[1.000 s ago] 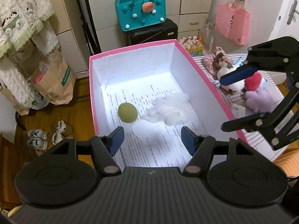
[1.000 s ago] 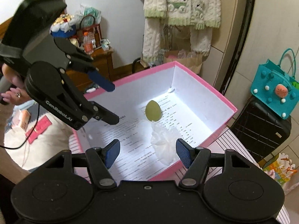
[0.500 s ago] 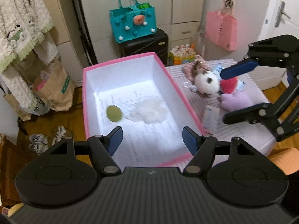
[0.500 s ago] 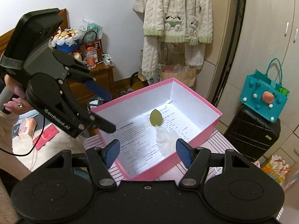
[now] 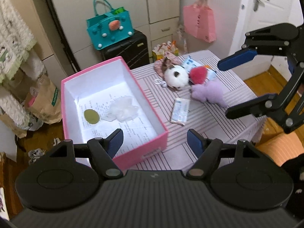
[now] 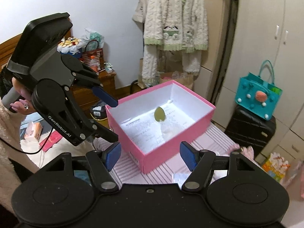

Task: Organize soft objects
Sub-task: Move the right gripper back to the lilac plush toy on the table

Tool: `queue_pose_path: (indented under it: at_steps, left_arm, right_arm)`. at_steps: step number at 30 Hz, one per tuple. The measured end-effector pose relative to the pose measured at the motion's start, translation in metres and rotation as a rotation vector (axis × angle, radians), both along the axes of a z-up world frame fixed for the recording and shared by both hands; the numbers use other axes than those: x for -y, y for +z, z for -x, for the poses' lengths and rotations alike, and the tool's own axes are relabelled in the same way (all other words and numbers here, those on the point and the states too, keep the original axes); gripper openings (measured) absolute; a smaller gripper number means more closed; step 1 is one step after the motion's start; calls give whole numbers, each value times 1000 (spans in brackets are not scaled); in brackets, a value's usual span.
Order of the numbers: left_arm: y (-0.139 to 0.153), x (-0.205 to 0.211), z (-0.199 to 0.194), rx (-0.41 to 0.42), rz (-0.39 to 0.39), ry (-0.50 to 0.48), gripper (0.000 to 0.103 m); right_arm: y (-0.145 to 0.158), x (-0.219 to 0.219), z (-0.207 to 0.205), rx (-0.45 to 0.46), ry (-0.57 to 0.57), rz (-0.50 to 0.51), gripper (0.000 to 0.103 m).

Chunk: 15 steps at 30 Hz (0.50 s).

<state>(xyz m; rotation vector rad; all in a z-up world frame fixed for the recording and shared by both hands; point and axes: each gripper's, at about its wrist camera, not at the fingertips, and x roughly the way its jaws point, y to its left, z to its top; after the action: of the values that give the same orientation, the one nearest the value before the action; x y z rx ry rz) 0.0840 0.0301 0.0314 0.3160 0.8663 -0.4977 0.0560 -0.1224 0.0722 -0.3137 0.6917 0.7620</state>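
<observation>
Toys [image 5: 191, 79] lie on striped table [image 5: 209, 121], well beyond both empty grippers

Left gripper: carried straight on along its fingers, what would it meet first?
Probably the pink box: its near right corner lies between the left gripper fingers, whose jaws are opening with nothing between them. Depth is unclear; it might pass onto the striped tablecloth instead.

Pink box [image 5: 133, 159] (white inside) holding an olive-green egg [image 5: 91, 116]; pink-striped tabletop [image 5: 209, 117]; red pompom [image 5: 198, 74], lilac plush [image 5: 210, 92].
</observation>
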Motion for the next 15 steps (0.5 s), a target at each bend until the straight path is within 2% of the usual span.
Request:
queue_pose_path:
  at_steps: [8, 15]
  left_arm:
    - [-7, 39, 15, -5, -26, -105, 74]
    - [-26, 68, 12, -45, 36, -179, 74]
  right_arm:
    - [-12, 33, 34, 1, -71, -8, 76]
    - [-43, 68, 43, -42, -175, -47, 76]
